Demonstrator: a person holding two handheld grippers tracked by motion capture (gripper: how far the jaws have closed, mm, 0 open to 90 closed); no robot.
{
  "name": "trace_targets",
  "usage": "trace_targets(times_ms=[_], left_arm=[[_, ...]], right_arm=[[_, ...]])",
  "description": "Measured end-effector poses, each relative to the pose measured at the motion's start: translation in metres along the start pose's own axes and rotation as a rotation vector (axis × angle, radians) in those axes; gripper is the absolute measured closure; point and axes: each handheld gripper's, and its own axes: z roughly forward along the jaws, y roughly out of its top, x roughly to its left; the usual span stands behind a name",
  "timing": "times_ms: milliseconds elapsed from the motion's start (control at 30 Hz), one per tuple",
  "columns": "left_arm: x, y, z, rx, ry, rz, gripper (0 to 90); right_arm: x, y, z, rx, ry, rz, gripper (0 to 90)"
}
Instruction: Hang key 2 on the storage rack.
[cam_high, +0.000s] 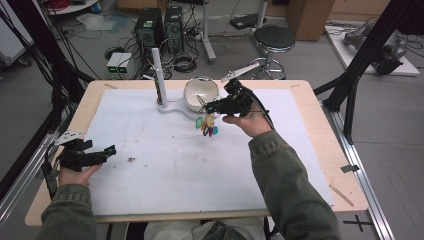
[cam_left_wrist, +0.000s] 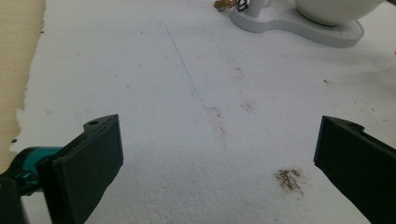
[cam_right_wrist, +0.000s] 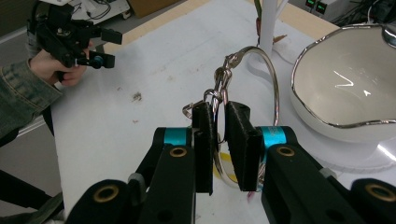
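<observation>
Key ring (cam_right_wrist: 261, 88) pinched in right gripper (cam_right_wrist: 220, 116) fingers, lifted clear of table (cam_high: 300, 150), coloured tags (cam_high: 207, 126) dangling just in front of bowl (cam_high: 200, 92) and post (cam_high: 158, 75). Pick-up done by the look of it; placing, perhaps on post or in bowl, left. Left gripper (cam_high: 102, 152) fingers wide, holding nothing, low over sheet (cam_left_wrist: 210, 116) well apart.

My table (cam_high: 320, 150) is of light wood, and a white sheet (cam_high: 175, 165) covers most of its top. On the sheet, in the upper middle of the high view, I see a white stand (cam_high: 172, 107) that carries a post (cam_high: 158, 75) and a bowl (cam_high: 201, 93). A small brown stain (cam_high: 131, 160) lies at the lower left.
</observation>
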Motion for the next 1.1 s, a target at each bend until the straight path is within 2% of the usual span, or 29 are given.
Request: trace_targets(times_ms=[800, 1100], left_arm=[[0.000, 0.000, 0.000, -0.003, 0.001, -0.004, 1.8], [0.001, 0.000, 0.001, -0.007, -0.001, -0.010, 1.8]], right_arm=[[0.009, 0.046, 0.018, 0.010, 0.053, -0.027, 80.6], [0.013, 0.065, 0.034, 0.029, 0.079, -0.050, 80.6]])
